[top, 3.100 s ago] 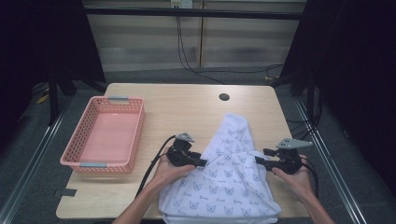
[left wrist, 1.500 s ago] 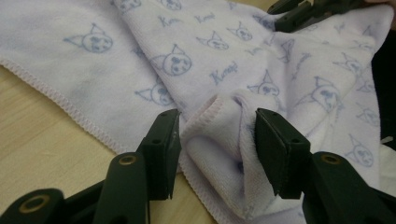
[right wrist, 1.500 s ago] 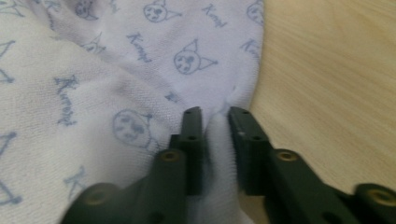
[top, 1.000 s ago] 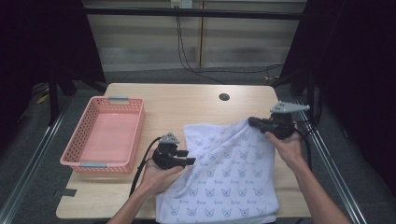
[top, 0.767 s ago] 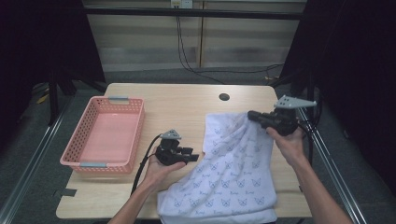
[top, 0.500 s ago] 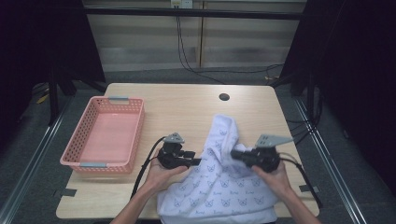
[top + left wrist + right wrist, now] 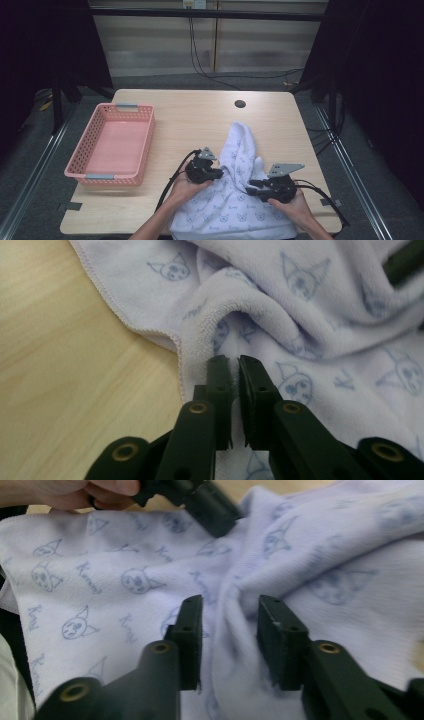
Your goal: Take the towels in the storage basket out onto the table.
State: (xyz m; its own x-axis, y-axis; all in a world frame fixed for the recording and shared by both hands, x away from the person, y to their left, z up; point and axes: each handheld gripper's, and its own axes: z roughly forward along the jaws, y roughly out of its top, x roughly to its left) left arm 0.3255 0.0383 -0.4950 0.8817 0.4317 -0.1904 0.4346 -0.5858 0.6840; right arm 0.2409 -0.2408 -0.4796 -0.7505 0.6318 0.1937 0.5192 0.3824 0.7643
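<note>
A pale lilac towel (image 7: 235, 200) printed with small cat faces lies rumpled on the front right part of the wooden table (image 7: 200, 120). A peak of it points toward the far edge. My left gripper (image 7: 220, 176) sits at the towel's left edge; its jaws have just been closing. In the left gripper view they (image 7: 234, 365) are shut on a raised fold of the towel (image 7: 310, 300). My right gripper (image 7: 248, 190) rests low on the towel's right part; its jaws have just been opening. They (image 7: 230, 605) stand apart with a ridge of towel (image 7: 100, 580) loose between them.
A pink plastic basket (image 7: 146, 145) stands at the left of the table, with nothing in it. A round cable hole (image 7: 240, 104) is near the far edge. Cables trail from both grippers over the front edge. The left gripper (image 7: 200, 500) appears at the top of the right gripper view.
The right hand came down from the far right, bringing the lifted towel corner toward the middle, and its jaws opened. The left gripper slid a little right and shut on the towel's edge.
</note>
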